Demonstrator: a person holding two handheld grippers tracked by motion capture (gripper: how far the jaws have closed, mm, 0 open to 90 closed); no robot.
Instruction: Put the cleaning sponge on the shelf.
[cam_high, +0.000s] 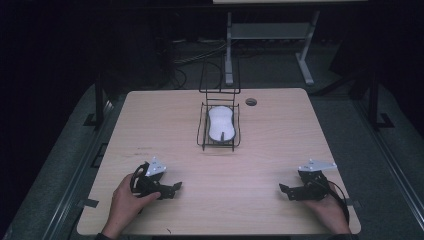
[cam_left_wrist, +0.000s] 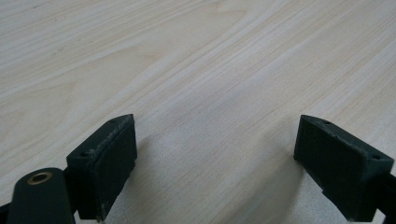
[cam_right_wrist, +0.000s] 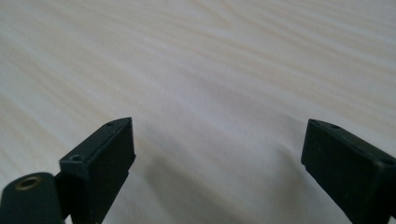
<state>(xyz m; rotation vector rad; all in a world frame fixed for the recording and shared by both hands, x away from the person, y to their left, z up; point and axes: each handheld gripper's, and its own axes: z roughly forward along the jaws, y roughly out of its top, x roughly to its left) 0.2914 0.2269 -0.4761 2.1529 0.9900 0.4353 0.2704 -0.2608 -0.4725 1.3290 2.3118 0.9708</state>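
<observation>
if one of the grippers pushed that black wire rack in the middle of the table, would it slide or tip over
The wire rack would probably tip backward if pushed high: a tall thin frame rises at its far end. Pushed low, it likely slides on the smooth wooden table, since open wire looks light. The white object lying in its basket probably adds little steadying weight.

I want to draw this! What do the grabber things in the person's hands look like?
Each hand holds a black gripper: the left gripper and the right gripper. Each carries a pale grey three-cornered plate on top and trails a black cable. Up close, the jaws are chunky black blocks with slanted tips and small screw holes, plus a brass-ringed hole beside one.
</observation>
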